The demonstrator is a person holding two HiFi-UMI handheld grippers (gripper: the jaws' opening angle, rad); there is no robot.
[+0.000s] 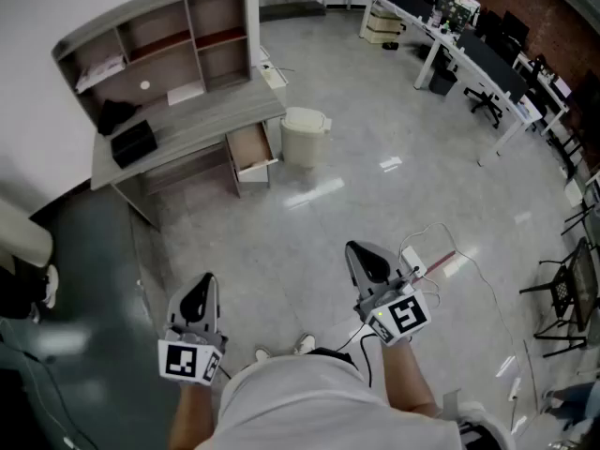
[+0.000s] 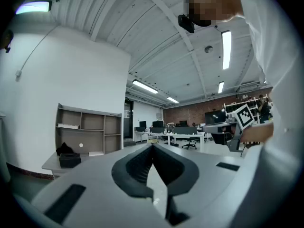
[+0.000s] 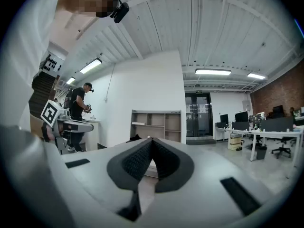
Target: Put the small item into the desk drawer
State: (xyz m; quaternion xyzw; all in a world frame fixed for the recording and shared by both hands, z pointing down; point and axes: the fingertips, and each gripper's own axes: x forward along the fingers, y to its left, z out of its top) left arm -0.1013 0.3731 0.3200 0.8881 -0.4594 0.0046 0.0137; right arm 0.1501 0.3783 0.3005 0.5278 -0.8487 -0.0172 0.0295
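Glossy, polished grey floor [image 1: 375, 228] mirrors lights; matt grey desk [image 1: 202, 111], its open drawer [image 1: 251, 148] wood-toned inside.

This is an open-plan office in a big industrial-looking hall. Long white benches [image 1: 433, 37] run in rows beside a brick wall [image 1: 553, 17], carrying dark monitors [image 1: 483, 50], with swivel chairs [image 1: 485, 101] drawn up to them. The floor [image 1: 375, 204] is polished grey concrete. Strip lights [image 3: 213, 72] hang under a ribbed white ceiling [image 3: 213, 27], and glass doors [image 3: 198, 115] close the far end. A grey bench [image 1: 216, 111] with shelves [image 1: 159, 36] stands against a white wall [image 1: 56, 7], a bin [image 1: 305, 137] beside it.
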